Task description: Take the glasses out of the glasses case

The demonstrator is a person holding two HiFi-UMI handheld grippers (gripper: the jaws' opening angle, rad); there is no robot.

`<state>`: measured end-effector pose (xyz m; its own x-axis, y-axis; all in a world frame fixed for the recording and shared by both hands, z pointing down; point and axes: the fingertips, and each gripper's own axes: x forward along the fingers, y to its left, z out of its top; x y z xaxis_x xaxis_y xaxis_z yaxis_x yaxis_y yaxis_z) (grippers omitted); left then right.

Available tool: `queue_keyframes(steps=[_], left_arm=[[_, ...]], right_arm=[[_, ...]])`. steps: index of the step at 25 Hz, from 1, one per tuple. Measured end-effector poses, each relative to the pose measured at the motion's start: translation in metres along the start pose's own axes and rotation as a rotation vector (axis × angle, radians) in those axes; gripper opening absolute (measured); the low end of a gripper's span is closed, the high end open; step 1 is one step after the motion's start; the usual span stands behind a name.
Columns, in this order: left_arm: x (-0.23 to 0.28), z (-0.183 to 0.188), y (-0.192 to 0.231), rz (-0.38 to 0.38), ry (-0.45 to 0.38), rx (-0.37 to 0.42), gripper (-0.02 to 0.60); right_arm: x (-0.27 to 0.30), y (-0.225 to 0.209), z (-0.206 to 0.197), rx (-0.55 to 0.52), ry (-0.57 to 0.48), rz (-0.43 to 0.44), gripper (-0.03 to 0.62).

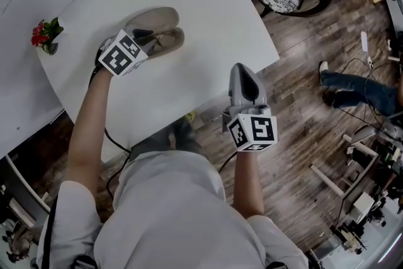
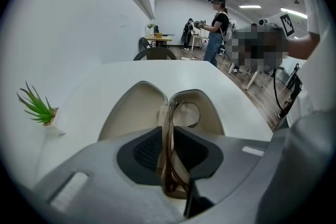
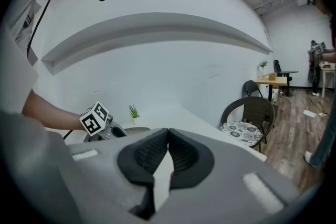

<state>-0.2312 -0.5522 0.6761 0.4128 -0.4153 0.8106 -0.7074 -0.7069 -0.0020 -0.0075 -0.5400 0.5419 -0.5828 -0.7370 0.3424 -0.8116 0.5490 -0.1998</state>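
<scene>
Glasses with a thin, translucent brown frame (image 2: 169, 160) sit pinched between the dark padded jaws of the left gripper (image 2: 170, 136). The jaws are closed tight on the folded frame, and one wire temple curls up beyond the pads. Just behind them, in the middle of the left gripper view, lies the beige clamshell glasses case (image 2: 137, 107), its two halves spread open on the white table (image 1: 208, 16). In the head view this gripper is at the upper left of the frame, right at the near end of the case. The right gripper (image 3: 168, 139) hangs at the centre right of the head view, off the table edge and above the wooden floor (image 1: 302, 104); its jaws are pressed together with nothing between them. So the case is open and the glasses are grasped, which I judge to be most of the work. What is left is lifting them clear of the lining. Whether they already hang free of the case or touch it is hard to tell from this low angle.
</scene>
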Motion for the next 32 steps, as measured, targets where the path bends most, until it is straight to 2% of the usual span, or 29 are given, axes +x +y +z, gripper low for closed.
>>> queue_keyframes(steps=[4,8,17,26,32], left_arm=[[0.004,0.006,-0.001,-0.009,0.012,0.049,0.051],[0.006,-0.002,-0.002,-0.019,0.064,0.061,0.035],[0.000,0.006,-0.002,-0.003,0.016,0.048,0.026],[-0.035,0.027,0.007,0.110,-0.091,0.001,0.025],[-0.073,0.037,0.001,0.210,-0.159,0.000,0.023]], right_arm=[[-0.001,-0.006,0.000,0.005,0.005,-0.014,0.003],[0.000,-0.007,0.001,0.007,0.012,-0.018,0.003],[-0.001,-0.006,0.006,0.013,-0.003,-0.020,0.003],[-0.014,0.006,0.015,0.014,-0.033,-0.001,0.003],[-0.026,0.019,0.022,0.007,-0.064,0.031,0.003]])
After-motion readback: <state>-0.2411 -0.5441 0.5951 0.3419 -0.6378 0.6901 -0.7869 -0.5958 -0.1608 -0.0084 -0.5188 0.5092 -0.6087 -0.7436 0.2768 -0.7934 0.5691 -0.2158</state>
